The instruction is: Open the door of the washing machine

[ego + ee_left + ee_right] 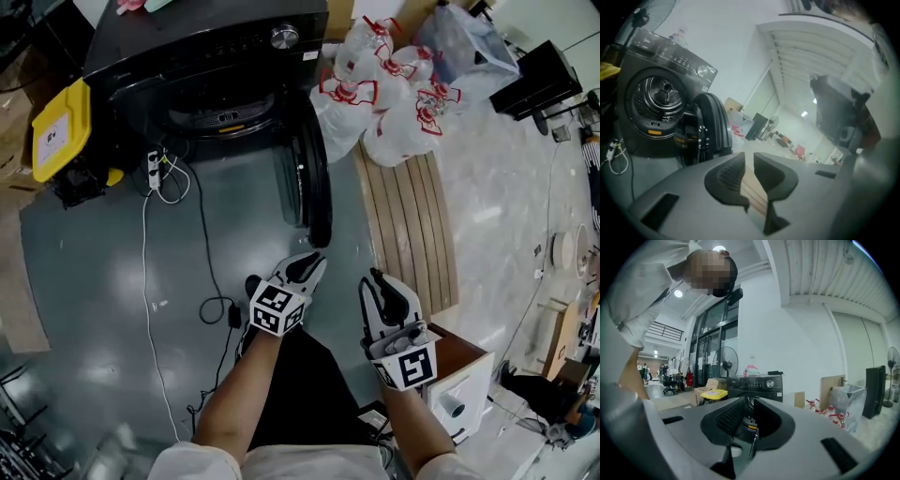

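A black front-loading washing machine point(206, 47) stands at the top of the head view. Its round door point(316, 178) hangs swung out to the right, edge-on, and the drum mouth point(220, 114) is bare. Both grippers hover low over the grey floor, well short of the door. My left gripper point(307, 270) points up toward the door's lower edge; my right gripper point(377, 284) is beside it. In the left gripper view the machine point(656, 103) and door point(710, 129) lie beyond the jaws of the left gripper point(749, 164). The right gripper point(749, 411) faces the machine point(757, 383). Each pair of jaws shows a narrow gap with nothing inside.
A yellow-lidded box point(61, 127) sits left of the machine, with a power strip and cables point(155, 173) on the floor. Bags of plastic bottles point(389, 94) and a slatted wooden board point(412, 225) lie to the right. A white cabinet point(459, 389) stands by my right arm.
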Tool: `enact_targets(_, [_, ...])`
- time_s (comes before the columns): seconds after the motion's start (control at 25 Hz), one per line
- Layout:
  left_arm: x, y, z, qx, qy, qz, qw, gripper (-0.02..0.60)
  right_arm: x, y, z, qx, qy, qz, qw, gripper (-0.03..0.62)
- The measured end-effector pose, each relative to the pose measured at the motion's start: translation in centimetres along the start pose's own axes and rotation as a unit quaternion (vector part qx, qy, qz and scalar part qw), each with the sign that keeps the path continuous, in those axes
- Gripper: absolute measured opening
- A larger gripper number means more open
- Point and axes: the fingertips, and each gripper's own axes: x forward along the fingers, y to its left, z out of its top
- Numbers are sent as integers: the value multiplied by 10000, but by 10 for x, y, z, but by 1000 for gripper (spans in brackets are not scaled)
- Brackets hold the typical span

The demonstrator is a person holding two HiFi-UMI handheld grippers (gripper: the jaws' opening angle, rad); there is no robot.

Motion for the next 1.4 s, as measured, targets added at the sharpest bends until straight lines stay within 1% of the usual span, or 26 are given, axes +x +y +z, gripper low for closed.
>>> enact_targets(0.08, [-36, -1, 17, 5, -221, 18, 9998, 57, 0, 6, 6, 76, -93, 57, 9999, 79])
enact_targets(0.12, [-57, 0, 28, 70, -307, 89, 9995, 40, 1, 10, 11, 118, -148, 94, 9998, 80])
enact_targets(0.2, [-103, 2, 56, 373, -497, 349, 9975, 28, 4, 20, 29, 164, -293, 189, 9993, 80])
enact_targets(0.28, [-152, -1, 93, 696, -763, 666, 9924, 17, 4, 32, 56, 151, -467, 307, 9983, 80])
enact_targets(0.36, [-201, -9, 133, 914, -1075, 979, 9851, 14, 3, 42, 88, 114, -668, 430, 9968, 80])
enact_targets(0.44, [-247, -15, 172, 1230, -1291, 1344, 9747, 11, 4, 50, 120, 89, -871, 520, 9948, 80])
enact_targets(0.48, [-269, -19, 189, 1445, -1335, 1541, 9683, 9, 4, 55, 134, 64, -938, 552, 9940, 80])
enact_targets(0.6, [-335, -31, 230, 2037, -1412, 2131, 9451, 9, 2, 69, 171, -118, -1034, 644, 9925, 80])
enact_targets(0.64, [-356, -34, 243, 2145, -1488, 2295, 9376, 9, 2, 72, 183, -179, -1068, 677, 9918, 76])
enact_targets(0.72, [-398, -41, 267, 2252, -1695, 2523, 9257, 9, 3, 76, 207, -285, -1139, 701, 9906, 67])
enact_targets(0.84, [-458, -47, 297, 2410, -2034, 2701, 9097, 9, 2, 86, 237, -483, -1271, 587, 9890, 61])
enact_targets(1.0, [-534, -52, 321, 2543, -2498, 2880, 8888, 9, -6, 107, 259, -661, -1321, 292, 9886, 54])
enact_targets(1.08, [-568, -49, 330, 2638, -2639, 2964, 8791, 9, -7, 122, 261, -596, -1288, 109, 9898, 48])
enact_targets(1.16, [-597, -43, 333, 2677, -2726, 3055, 8722, 9, -7, 138, 259, -512, -1208, -7, 9914, 38])
enact_targets(1.28, [-633, -27, 324, 2564, -2823, 3195, 8675, 9, -7, 166, 255, -478, -1072, -87, 9931, 32])
enact_targets(1.36, [-649, -10, 310, 2432, -2789, 3308, 8681, 9, -5, 184, 252, -503, -1013, -117, 9935, 33])
enact_targets(1.4, [-654, -1, 301, 2362, -2747, 3350, 8698, 9, -3, 193, 250, -508, -988, -136, 9937, 34])
